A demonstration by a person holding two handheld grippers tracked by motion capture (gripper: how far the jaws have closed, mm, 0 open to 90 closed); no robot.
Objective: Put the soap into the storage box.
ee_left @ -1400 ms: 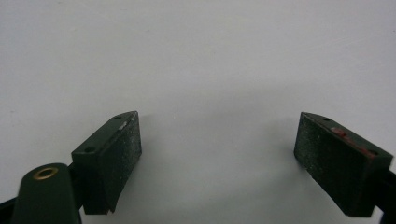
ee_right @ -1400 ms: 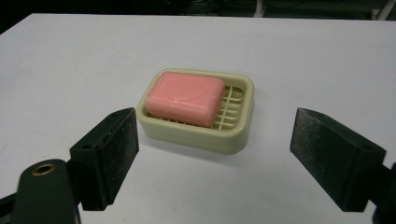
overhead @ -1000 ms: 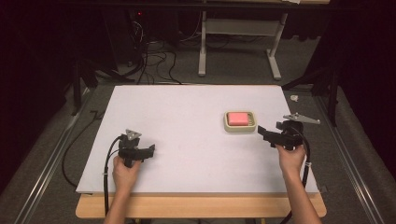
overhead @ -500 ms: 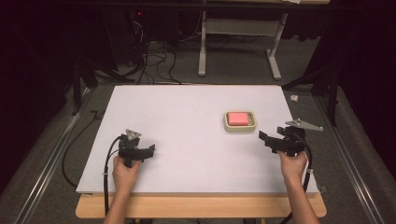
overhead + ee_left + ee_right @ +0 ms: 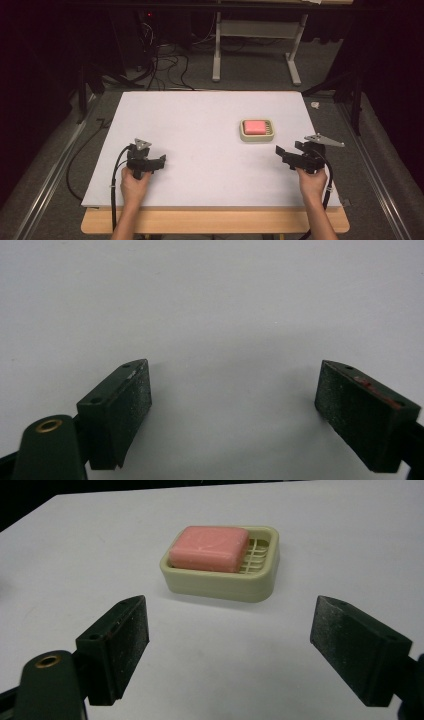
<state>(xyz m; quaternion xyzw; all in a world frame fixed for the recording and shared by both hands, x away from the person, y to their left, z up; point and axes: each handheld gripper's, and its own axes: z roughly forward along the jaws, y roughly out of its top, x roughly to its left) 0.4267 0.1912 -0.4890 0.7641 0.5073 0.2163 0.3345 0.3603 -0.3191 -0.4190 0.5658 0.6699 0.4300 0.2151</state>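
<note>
A pink soap bar lies in a cream slotted soap dish on the right half of the white board. In the right gripper view the soap covers the left part of the dish, a short way ahead of the jaws. My right gripper rests near the board's right edge, points left and is open with nothing in it. At the front left my left gripper is also open, and between its jaws there is only bare white board.
The board lies on a wooden table whose front edge is nearest the person. Behind it are a desk frame and floor cables. Metal rails run along both sides. A small white object lies on the floor at right.
The right gripper has drifted slightly toward the front edge of the board, away from the soap dish. The left gripper has stayed put.
</note>
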